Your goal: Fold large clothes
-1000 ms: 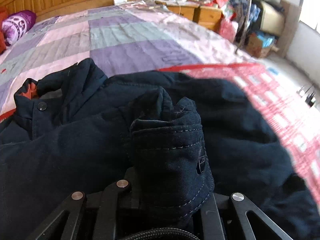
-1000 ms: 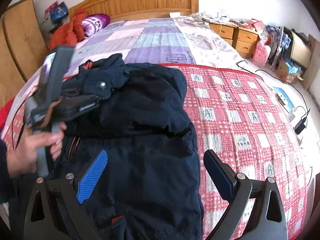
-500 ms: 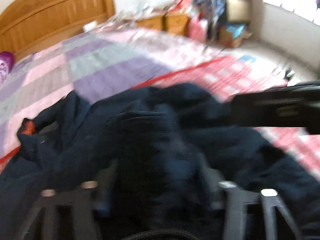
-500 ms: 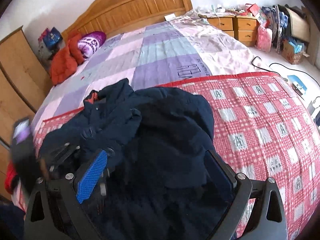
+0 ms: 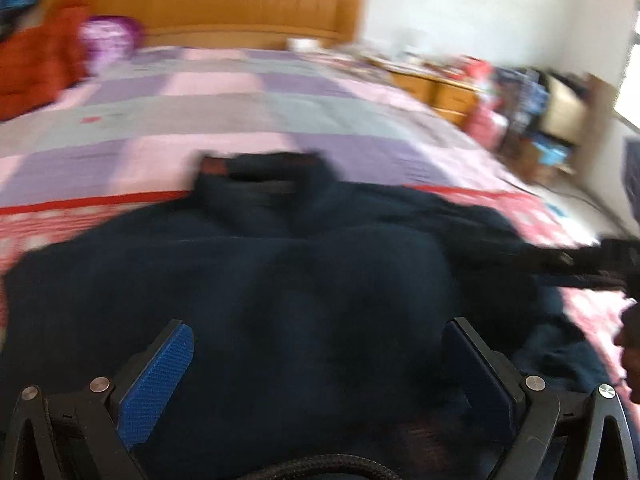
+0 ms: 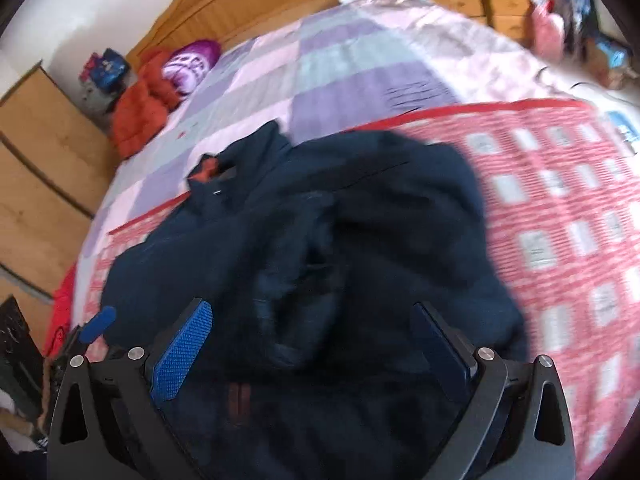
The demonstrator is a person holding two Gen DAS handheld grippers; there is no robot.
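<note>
One dark navy padded jacket (image 6: 320,240) lies heaped on the red-and-white checked blanket (image 6: 560,220), near the bed's foot. Two sets of tongs hover over it: the left tongs (image 5: 320,360) have just been opening and now stand wide apart with nothing clamped; the right tongs (image 6: 316,340) are spread too, empty. Behind lie a purple-and-pink patchwork quilt (image 5: 240,112), one orange garment (image 6: 140,112), one purple pillow (image 6: 192,64) and a wooden headboard (image 5: 240,4).
</note>
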